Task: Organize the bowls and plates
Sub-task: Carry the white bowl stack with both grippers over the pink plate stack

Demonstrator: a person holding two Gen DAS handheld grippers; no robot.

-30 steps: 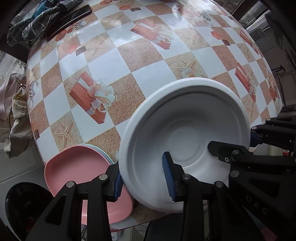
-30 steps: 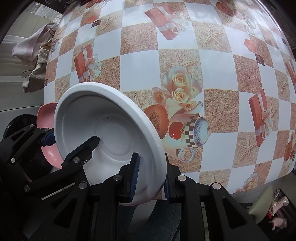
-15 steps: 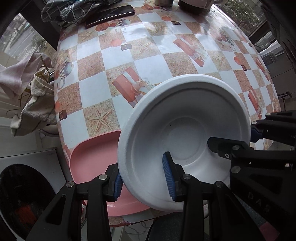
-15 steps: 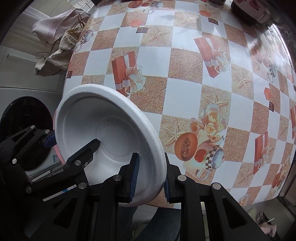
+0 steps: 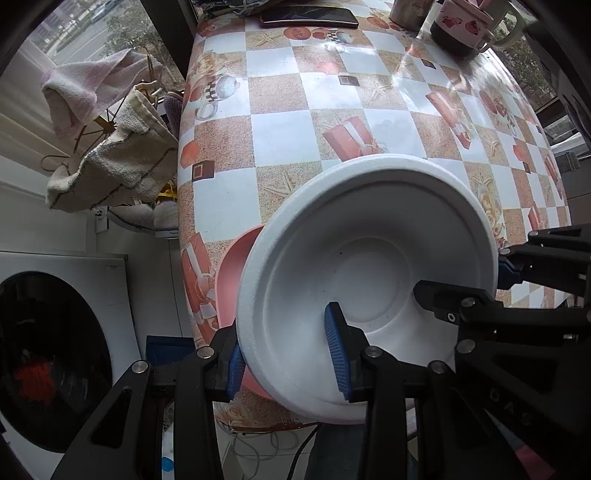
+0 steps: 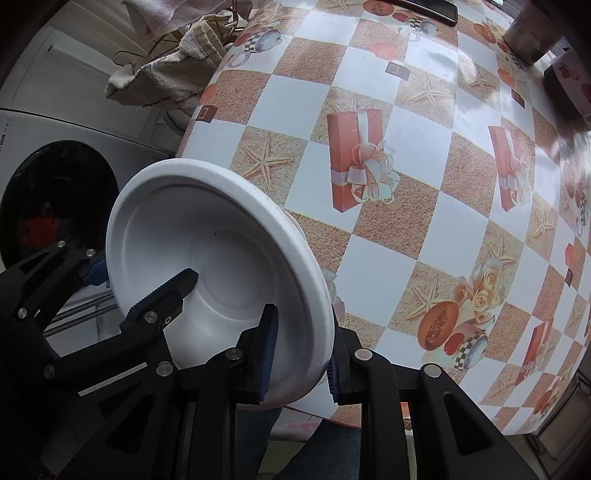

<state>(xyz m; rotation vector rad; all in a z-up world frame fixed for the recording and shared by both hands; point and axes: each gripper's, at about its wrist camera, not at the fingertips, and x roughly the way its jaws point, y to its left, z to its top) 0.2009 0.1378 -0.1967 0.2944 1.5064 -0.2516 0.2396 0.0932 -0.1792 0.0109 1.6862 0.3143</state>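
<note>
A white foam bowl [image 5: 369, 266] is held tilted above the table's near left corner, and it also shows in the right wrist view [image 6: 221, 258]. My left gripper [image 5: 288, 354] is shut on its left rim. My right gripper [image 6: 301, 350] is shut on its right rim. In the left wrist view the right gripper's fingers [image 5: 461, 299] reach in from the right. A pink plate [image 5: 229, 280] lies on the table under the bowl, mostly hidden by it.
The table [image 5: 288, 136] has a checkered cloth with gift-box prints. A phone [image 5: 306, 16] and mugs [image 5: 465, 26] stand at the far edge. Towels [image 5: 110, 162] hang left of the table. A washing machine [image 5: 48, 354] stands at lower left.
Both grippers have carried the bowl toward the table's left corner and raised it. More of the far table, towels and washing machine has come into view. The grips are unchanged.
</note>
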